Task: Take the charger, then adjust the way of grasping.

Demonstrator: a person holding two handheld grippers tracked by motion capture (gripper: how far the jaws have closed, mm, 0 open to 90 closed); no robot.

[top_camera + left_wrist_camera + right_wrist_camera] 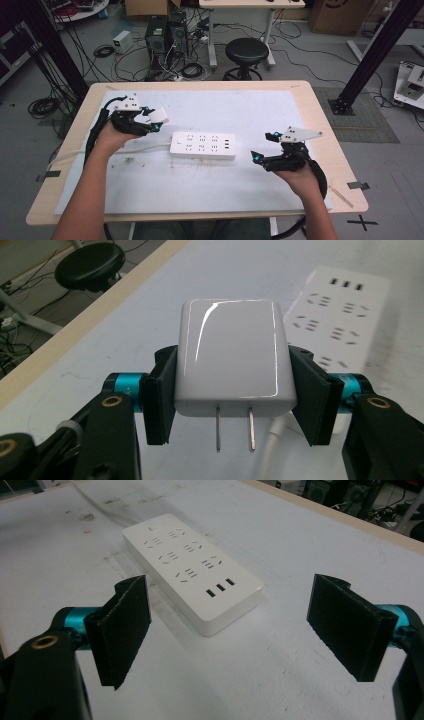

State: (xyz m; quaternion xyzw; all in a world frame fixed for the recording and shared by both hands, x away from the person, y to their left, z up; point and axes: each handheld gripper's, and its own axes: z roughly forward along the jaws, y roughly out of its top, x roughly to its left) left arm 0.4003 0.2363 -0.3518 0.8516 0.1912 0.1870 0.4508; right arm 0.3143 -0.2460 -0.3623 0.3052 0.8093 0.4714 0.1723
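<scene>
High view: stool [246, 51], computer towers [167, 34] beyond table [320, 125].

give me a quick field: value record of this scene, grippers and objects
left gripper: shut on white charger, held above the table, prongs pointing back toward the camera
right gripper: open, holding nothing
power strip: flat on the white mat, between the two grippers
power strip sockets: all unoccupied
power strip cable: trails left

A black round stool [246, 51] is standing on the grey floor; two dark computer towers [167, 32] are sitting left of it; tangled cables [192, 70] are lying between them; a cardboard box [340, 15] is resting to its far right.
</scene>
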